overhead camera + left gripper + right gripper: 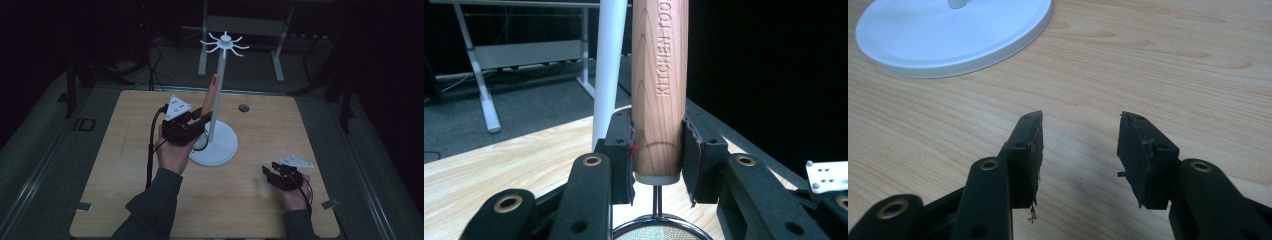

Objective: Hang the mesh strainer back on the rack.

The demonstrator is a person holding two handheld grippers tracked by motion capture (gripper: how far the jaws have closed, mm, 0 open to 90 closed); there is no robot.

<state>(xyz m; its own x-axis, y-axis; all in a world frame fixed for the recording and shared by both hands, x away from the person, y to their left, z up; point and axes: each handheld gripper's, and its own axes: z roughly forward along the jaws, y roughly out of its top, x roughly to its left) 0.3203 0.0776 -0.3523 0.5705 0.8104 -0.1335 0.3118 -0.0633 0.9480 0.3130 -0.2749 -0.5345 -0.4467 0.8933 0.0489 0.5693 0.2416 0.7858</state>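
My left gripper [196, 121] is shut on a strainer's wooden handle [210, 95], which stands nearly upright beside the white stand's pole [219, 90]. In the left gripper view the handle [659, 85], stamped "KITCHEN TOOL", sits between the left gripper's [657, 155] pads, with the mesh bowl [661, 231] just below. The stand has a round white base [222, 145] and a hook crown [225, 44] on top. My right gripper [268, 173] rests low over the table at the front right, open and empty. In the right gripper view the right gripper [1079, 135] points toward the base [948, 37].
The wooden table [125, 150] has a small dark hole [243, 107] behind the stand. Tape marks sit at the front corners [83, 206]. Grey desk legs [277, 60] stand on the floor beyond the table's far edge.
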